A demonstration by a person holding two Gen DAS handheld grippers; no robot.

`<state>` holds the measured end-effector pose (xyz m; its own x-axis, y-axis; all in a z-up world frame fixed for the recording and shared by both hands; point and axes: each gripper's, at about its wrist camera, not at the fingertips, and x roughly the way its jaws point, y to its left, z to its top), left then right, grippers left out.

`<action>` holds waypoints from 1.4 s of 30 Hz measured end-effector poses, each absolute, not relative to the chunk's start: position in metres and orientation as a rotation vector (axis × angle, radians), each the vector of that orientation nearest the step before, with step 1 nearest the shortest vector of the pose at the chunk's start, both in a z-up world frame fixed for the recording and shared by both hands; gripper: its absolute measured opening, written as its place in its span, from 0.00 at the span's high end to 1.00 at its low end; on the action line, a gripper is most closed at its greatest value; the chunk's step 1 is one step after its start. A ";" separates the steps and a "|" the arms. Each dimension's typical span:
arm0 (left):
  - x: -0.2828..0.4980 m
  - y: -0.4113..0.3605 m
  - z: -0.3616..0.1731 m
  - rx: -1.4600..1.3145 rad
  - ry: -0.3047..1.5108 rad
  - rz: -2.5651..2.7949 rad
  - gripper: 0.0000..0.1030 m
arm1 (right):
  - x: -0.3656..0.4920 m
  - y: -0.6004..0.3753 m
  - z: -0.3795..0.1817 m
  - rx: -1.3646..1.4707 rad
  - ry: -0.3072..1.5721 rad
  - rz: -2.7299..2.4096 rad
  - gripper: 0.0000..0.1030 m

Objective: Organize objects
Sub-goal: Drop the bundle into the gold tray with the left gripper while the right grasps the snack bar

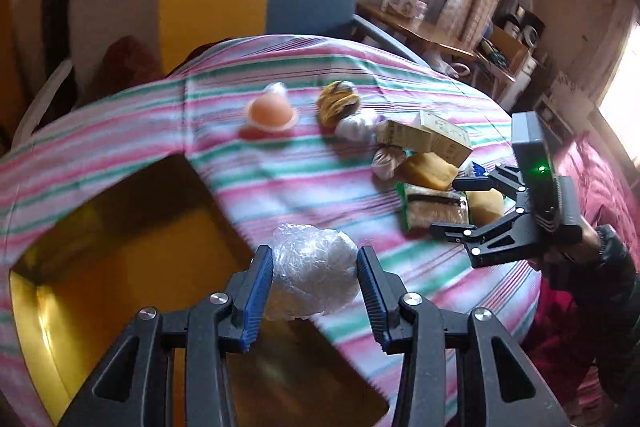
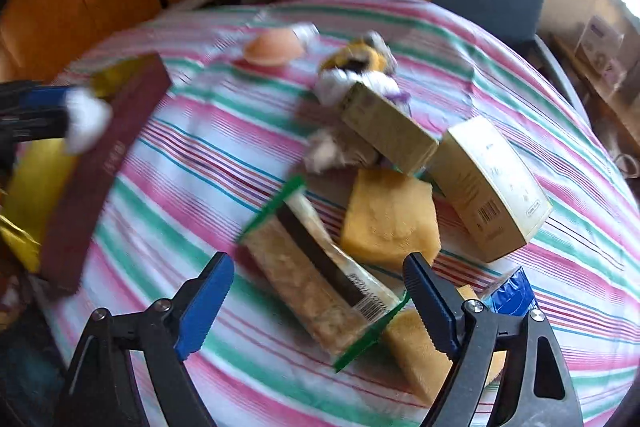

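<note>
Left wrist view: you're over a desk (image 1: 320,187) w/ a pink-green-white striped cloth, chairs w/ grey, yellow and blue backs behind it, a wooden side table and bright window at upper right. An open box (image 1: 120,259), gold-lined, fills the lower left; its near corner sits right under your left gripper (image 1: 314,291). The left fingers (image 1: 258,291) are pinching a plastic-wrapped white bundle (image 1: 316,267), pads pressed on both its sides, held above the box's edge. Mid desk is bare cloth, so there's room there. Farther back: an orange jelly cup (image 1: 272,111), well apart from the clutter at right. The right gripper (image 1: 456,205) shows at the right, fingers spread over that pile.

Right wrist view: same striped cloth; desk edge curves off at right and near you. Your right gripper (image 2: 320,303) has its fingers (image 2: 204,303) spread wide, touching nothing. Between them, lower down, lies a green-edged snack pack (image 2: 320,275), tilted diagonally. A yellow sponge (image 2: 390,219) sits just beyond the right finger, another one (image 2: 420,351) beside and partly behind it. Two cream cartons (image 2: 488,187) are farther right. The box's maroon wall (image 2: 100,171) stands at left, w/ open cloth between it and the pile.
</note>
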<state>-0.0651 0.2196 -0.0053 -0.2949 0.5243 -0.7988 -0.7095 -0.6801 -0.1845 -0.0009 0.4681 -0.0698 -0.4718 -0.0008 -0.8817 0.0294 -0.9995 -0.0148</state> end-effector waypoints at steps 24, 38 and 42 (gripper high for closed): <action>-0.160 0.037 -0.036 -1.357 0.041 2.483 0.57 | -0.011 0.438 -0.089 1.609 0.077 -2.592 0.62; -0.198 0.031 -0.057 -1.445 0.112 2.554 0.36 | -0.010 0.440 -0.089 1.584 0.071 -2.601 0.62; -0.171 0.019 -0.029 -1.356 0.049 2.603 0.36 | -0.011 0.440 -0.088 1.579 0.071 -2.610 0.63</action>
